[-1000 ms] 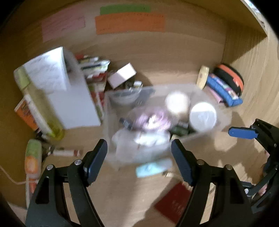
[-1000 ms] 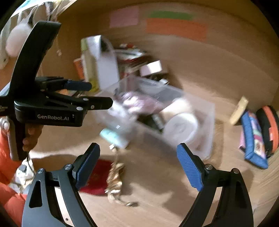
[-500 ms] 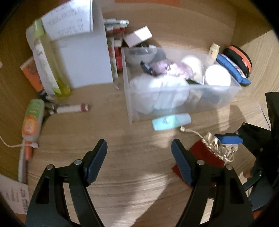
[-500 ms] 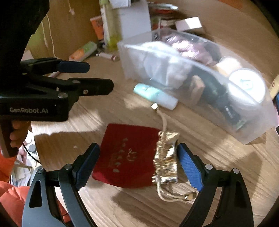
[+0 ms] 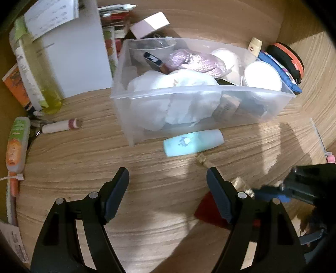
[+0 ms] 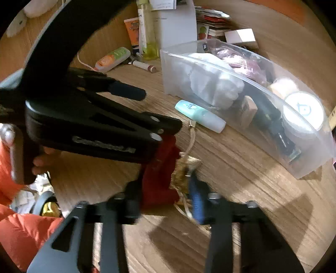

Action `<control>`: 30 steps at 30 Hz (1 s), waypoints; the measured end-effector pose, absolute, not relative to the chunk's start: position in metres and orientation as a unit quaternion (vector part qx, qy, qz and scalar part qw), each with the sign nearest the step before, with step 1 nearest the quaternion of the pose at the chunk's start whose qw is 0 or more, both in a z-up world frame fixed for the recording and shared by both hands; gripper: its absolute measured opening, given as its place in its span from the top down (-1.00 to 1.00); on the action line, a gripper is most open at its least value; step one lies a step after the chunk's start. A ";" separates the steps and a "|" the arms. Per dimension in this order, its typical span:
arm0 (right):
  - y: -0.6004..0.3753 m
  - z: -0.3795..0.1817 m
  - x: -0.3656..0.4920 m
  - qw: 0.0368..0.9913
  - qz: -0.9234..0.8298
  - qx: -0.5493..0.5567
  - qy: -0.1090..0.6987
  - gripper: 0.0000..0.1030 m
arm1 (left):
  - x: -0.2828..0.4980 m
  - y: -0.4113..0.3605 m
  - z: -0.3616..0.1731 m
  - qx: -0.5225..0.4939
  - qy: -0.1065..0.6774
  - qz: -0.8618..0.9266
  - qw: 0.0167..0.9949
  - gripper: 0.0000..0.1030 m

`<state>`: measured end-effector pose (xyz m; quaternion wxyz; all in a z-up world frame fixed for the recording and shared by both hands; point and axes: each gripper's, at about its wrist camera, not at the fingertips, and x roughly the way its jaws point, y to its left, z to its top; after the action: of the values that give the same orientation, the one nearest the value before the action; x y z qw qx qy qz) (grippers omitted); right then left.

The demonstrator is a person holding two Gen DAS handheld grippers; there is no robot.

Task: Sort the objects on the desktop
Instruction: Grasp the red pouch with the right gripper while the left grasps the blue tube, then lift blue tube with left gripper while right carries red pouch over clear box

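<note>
A wood-grain desk [image 5: 69, 166] meets matching wooden walls [image 5: 220, 19], with hard shadows under warm light.

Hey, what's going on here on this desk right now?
A person is sorting desk clutter with two tools. The right hand-held gripper is closing on a red pouch with a gold drawstring, which lies on the wooden desk. The left hand-held gripper hovers open beside it, holding nothing. A mint tube lies just in front of the clear bin, already full of items.
</note>
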<state>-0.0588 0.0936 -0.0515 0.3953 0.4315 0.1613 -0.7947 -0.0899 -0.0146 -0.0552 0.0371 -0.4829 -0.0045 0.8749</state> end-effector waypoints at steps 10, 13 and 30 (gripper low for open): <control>0.153 -0.044 -0.072 0.341 -0.823 0.434 0.132 0.65 | -0.110 0.003 -0.063 -0.493 -0.018 0.868 0.062 -0.73; 0.169 -0.040 -0.080 0.321 -0.834 0.431 0.123 0.65 | -0.115 0.008 -0.066 -0.494 -0.010 0.867 0.055 -0.73; 0.195 -0.037 -0.090 0.293 -0.851 0.428 0.084 0.65 | -0.121 0.016 -0.065 -0.470 -0.027 0.882 0.005 -0.42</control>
<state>-0.0896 0.1950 -0.0370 0.2928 0.4275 0.0835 -0.8512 -0.1211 0.0156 -0.0653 0.0047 -0.4698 -0.0275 0.8824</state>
